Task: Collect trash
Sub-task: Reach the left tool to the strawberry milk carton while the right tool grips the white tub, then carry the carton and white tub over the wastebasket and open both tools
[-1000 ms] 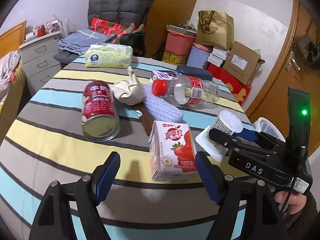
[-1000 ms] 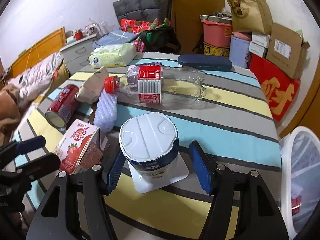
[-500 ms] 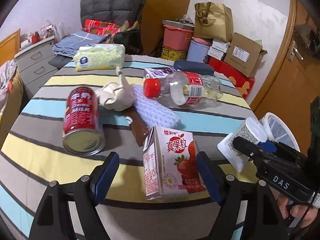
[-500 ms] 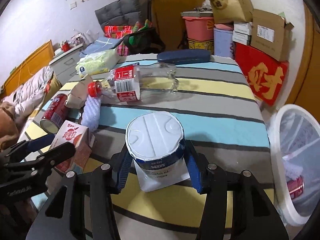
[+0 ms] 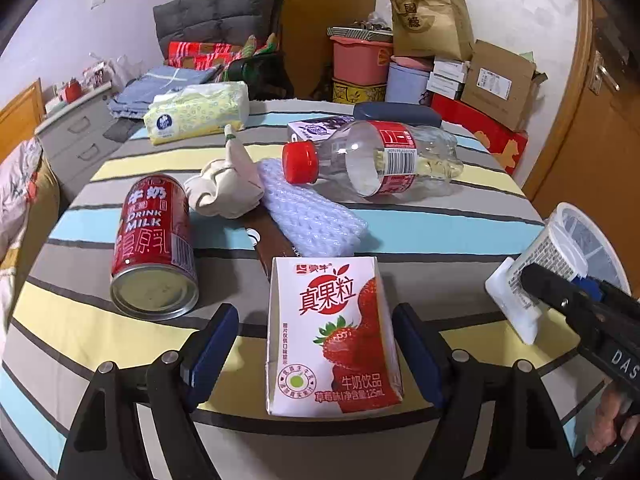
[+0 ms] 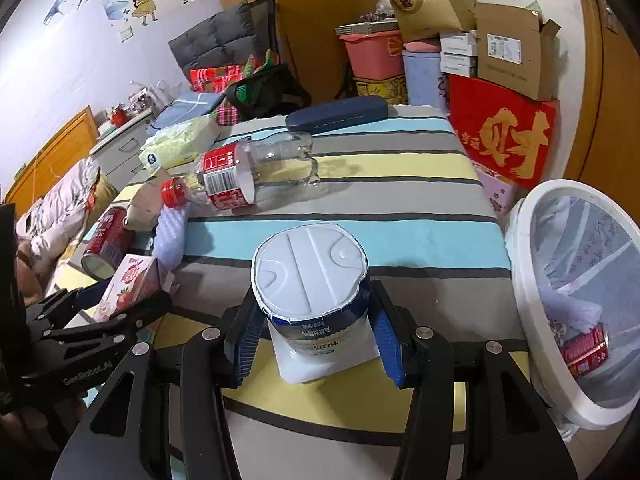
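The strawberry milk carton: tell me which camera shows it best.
Left wrist view. The strawberry milk carton stands front-on between the open fingers of the left gripper, label fully readable. The right wrist view catches only its top and one side at the left edge, partly hidden behind that gripper's fingers.

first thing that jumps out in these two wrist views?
The strawberry milk carton stands upright between the left gripper's open jaws at the near table edge. Beside it, the right gripper is clamped on an upturned white yogurt cup, with the white trash bin just off the table's right edge.
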A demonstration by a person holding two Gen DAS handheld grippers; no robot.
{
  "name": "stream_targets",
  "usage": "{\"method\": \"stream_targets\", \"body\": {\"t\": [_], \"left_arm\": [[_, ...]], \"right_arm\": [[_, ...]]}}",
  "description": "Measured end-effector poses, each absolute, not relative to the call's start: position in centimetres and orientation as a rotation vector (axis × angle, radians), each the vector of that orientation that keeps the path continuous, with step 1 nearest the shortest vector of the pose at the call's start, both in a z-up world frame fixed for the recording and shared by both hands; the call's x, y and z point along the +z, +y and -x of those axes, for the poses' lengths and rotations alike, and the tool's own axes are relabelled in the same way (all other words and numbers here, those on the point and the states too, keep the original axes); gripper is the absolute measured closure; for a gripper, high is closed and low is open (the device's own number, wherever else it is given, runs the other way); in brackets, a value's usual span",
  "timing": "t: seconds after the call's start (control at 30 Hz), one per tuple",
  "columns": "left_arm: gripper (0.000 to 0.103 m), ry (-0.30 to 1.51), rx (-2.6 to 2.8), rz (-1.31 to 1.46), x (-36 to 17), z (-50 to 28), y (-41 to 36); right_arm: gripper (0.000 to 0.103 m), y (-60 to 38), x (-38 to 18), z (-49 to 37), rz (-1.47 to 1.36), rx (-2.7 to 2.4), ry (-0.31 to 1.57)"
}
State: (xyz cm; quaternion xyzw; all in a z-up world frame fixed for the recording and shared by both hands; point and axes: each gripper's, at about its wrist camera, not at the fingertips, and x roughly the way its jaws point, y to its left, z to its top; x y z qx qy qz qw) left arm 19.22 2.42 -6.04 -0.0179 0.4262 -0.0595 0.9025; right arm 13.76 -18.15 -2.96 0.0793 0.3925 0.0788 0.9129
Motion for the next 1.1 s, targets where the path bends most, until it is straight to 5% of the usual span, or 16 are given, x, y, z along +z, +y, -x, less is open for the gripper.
{"method": "stream_targets", "body": {"t": [0.1,0.17,0.23,1.1], "left_arm": [[0.026,0.888,-0.119,0.034,-6.2,-19.2,2.4],[0.042,0.89,-0.119,0.038,-6.2,-19.2,2.4],[0.046,0.892,-0.119,0.035,-6.1,-19.2,2.3],[0.048,0.753,-0.276,-0.001,0.3,-14.7,-3.5]], "right_arm": [[0.051,-18.3,-3.0,-13.6,-0.158,0.162,0.808],[0.051,-18.4,-2.9,-13.5,-0.156,0.159,0.805],[0.051,-18.5,-3.0,-13.5,-0.157,0.156,0.804],[0.051,-22.4,0.0,-9.9,-0.175,0.062,0.703]]}}
